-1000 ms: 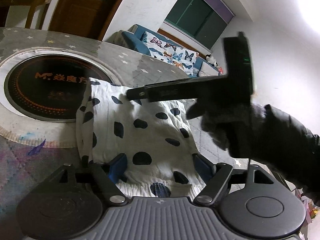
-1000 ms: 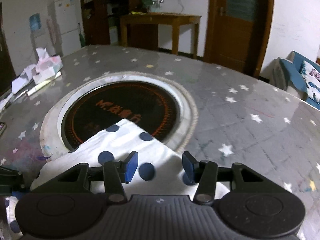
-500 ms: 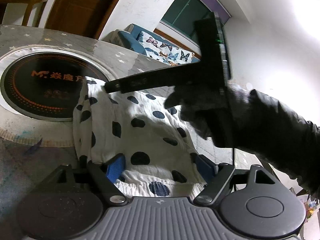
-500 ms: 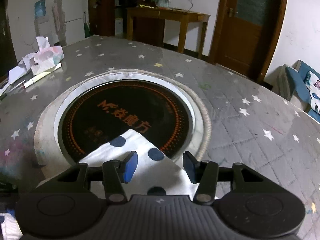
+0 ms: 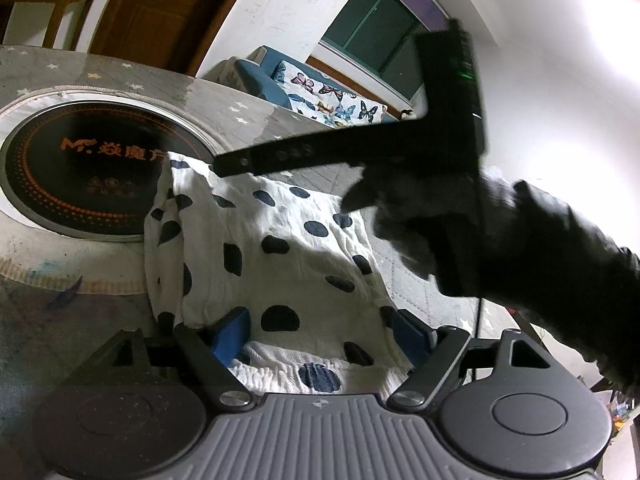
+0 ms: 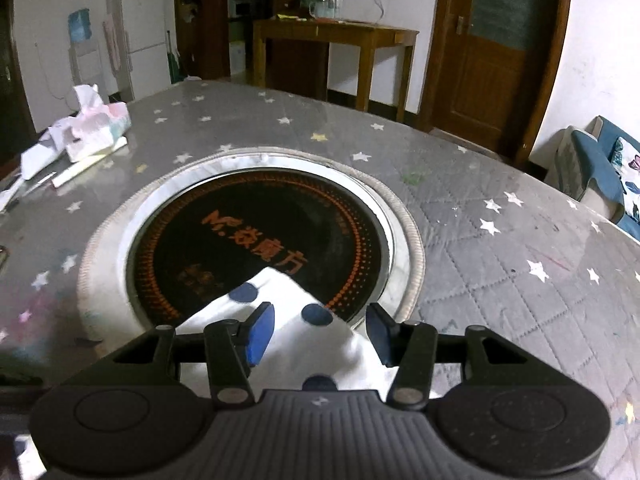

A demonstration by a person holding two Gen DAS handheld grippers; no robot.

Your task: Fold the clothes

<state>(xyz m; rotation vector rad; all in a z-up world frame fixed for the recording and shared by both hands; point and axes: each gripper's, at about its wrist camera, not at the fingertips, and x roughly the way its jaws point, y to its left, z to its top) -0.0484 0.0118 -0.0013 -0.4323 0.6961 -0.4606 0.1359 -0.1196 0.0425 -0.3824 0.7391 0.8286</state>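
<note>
star-print table [image 6: 500, 248] | round black hotplate [image 6: 256, 240] (orange lettering) | tissue pack [image 6: 96, 128] | wooden door [image 6: 496, 40]

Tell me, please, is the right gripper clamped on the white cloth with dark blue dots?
No, the right gripper stands open, its blue pads apart above the white dotted cloth.

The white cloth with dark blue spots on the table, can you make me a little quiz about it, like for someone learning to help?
1. True or false: the white cloth with dark blue spots lies partly over the round black cooktop with orange writing.
2. Which gripper has its jaws open above the cloth: A) left gripper only, B) right gripper only, C) both?
3. Fill in: the grey quilted table cover is printed with small white ____.

Key: 1 true, a corner of the cloth overlaps the cooktop. 2 C, both sets of jaws stand apart with nothing pinched. 3 stars.
</note>
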